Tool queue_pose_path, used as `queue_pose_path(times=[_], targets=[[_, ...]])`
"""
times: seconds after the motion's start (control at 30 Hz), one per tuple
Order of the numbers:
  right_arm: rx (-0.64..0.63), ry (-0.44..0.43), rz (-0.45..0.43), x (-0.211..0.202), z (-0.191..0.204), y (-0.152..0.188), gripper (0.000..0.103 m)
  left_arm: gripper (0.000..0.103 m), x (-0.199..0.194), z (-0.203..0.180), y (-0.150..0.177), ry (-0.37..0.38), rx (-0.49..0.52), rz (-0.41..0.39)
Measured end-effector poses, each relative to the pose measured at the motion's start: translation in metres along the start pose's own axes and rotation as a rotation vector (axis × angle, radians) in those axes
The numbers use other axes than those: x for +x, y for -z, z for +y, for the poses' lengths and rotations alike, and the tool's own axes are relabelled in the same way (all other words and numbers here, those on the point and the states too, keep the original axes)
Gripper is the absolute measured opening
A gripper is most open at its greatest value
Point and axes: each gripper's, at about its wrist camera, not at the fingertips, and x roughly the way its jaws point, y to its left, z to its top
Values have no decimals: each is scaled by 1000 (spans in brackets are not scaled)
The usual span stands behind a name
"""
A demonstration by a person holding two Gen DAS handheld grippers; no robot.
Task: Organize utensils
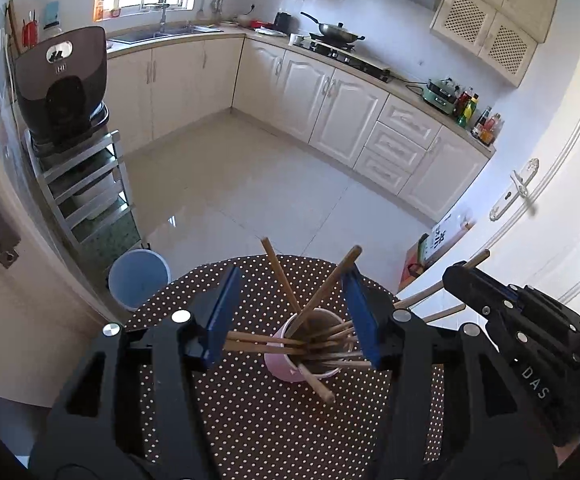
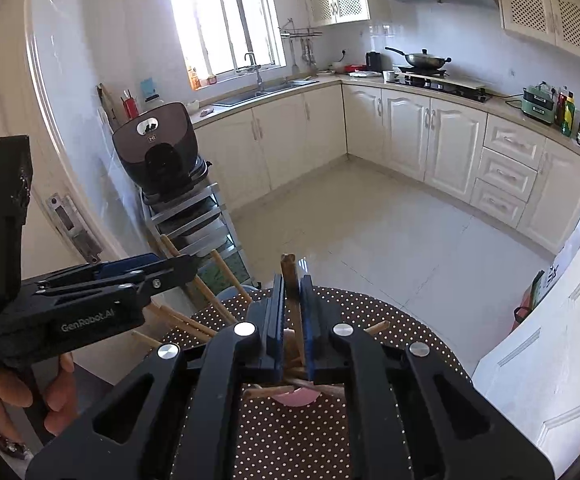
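A pink cup (image 1: pixel 286 364) stands on the dark polka-dot table (image 1: pixel 250 420) and holds several wooden chopsticks (image 1: pixel 322 298) that fan out over its rim. My left gripper (image 1: pixel 290 316) is open, its blue pads on either side of the cup, with chopsticks lying across the gap. My right gripper (image 2: pixel 292 304) is shut on a wooden chopstick (image 2: pixel 290 270) that stands upright between its pads, above the cup (image 2: pixel 296 396). The right gripper also shows at the right of the left wrist view (image 1: pixel 478 280), gripping chopsticks.
A blue bin (image 1: pixel 140 276) stands on the floor beyond the table's left edge. A metal rack with a dark cooker (image 1: pixel 64 88) is at the left. A white door (image 1: pixel 530 208) is close on the right. Kitchen counters run along the far walls.
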Motion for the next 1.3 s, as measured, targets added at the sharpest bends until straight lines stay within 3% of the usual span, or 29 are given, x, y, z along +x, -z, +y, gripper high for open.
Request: queue_pose_path(times=[0.17,0.73,1.3], targets=[[11,14,-27,-15,6,3,26,55,-14,2,4,4,-1,-13],[25,54,-107,-74,41,28,28,66,-81,2,35,32,68,-85],[34,103,-202,-126,73,56,40,77,-155,0,71,32,147,-207]])
